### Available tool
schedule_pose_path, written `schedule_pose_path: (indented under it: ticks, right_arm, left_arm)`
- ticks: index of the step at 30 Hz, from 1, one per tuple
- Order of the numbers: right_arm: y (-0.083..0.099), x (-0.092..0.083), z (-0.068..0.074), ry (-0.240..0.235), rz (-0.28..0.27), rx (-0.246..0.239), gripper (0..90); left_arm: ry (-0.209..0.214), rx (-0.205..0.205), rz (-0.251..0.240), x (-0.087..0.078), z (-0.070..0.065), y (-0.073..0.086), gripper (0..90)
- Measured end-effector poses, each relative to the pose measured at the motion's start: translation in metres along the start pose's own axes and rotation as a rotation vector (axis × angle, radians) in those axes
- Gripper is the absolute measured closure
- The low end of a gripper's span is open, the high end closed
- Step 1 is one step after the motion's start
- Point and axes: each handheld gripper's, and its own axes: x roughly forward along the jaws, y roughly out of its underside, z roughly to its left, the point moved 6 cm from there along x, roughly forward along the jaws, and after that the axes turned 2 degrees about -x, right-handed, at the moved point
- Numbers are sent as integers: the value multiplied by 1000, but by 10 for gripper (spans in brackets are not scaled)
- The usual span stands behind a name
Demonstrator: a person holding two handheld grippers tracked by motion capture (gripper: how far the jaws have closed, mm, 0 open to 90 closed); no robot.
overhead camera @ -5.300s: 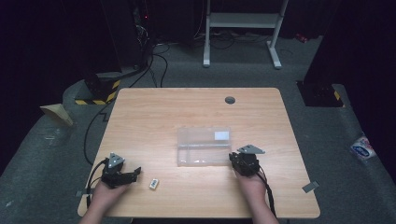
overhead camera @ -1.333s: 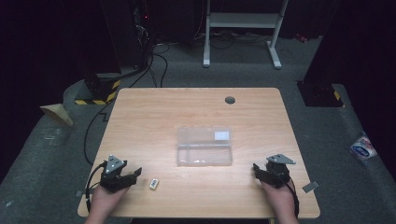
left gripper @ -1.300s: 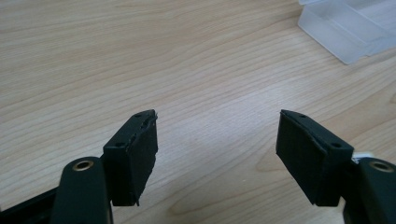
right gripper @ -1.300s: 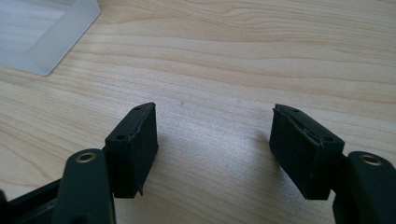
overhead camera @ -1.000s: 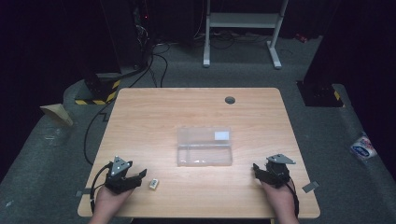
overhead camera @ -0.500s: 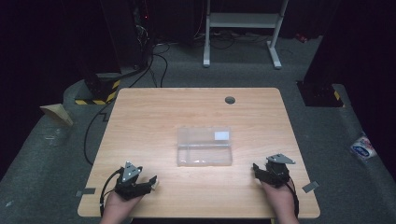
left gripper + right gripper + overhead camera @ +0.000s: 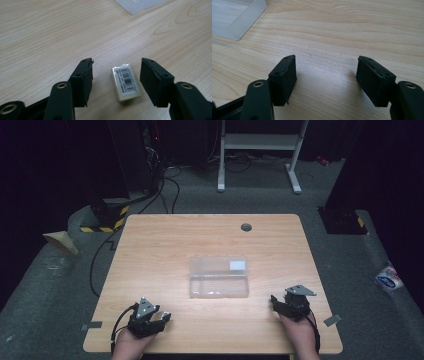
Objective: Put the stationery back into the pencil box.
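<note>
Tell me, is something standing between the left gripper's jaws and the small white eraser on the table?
Nothing visible does. The eraser lies flat on the wooden table between the left gripper jaws, which have just been closing. Bare gaps remain on both sides, so neither jaw touches it yet.

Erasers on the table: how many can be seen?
1. The eraser, white with a barcode label, lies flat on the table near its front left edge, between the pads of the left claw, which have just been closing and do not yet touch it.
</note>
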Motion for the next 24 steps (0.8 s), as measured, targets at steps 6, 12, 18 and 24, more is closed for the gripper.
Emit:
schedule_pose_path:
  ticks: [6,12,18,24]
  right_arm:
    - [0,0,0,-1,0,1,322]
    - [0,0,0,-2,2,-1,322]
    - [0,0,0,-1,1,-1,322]
    - [0,0,0,0,0,1,322]
  left_arm:
    - [17,38,22,-2,-5,5,547]
    - [20,52,11,1,-4,3,628]
    - [21,42,10,-1,1,4,673]
    - [16,53,5,0,4,3,676]
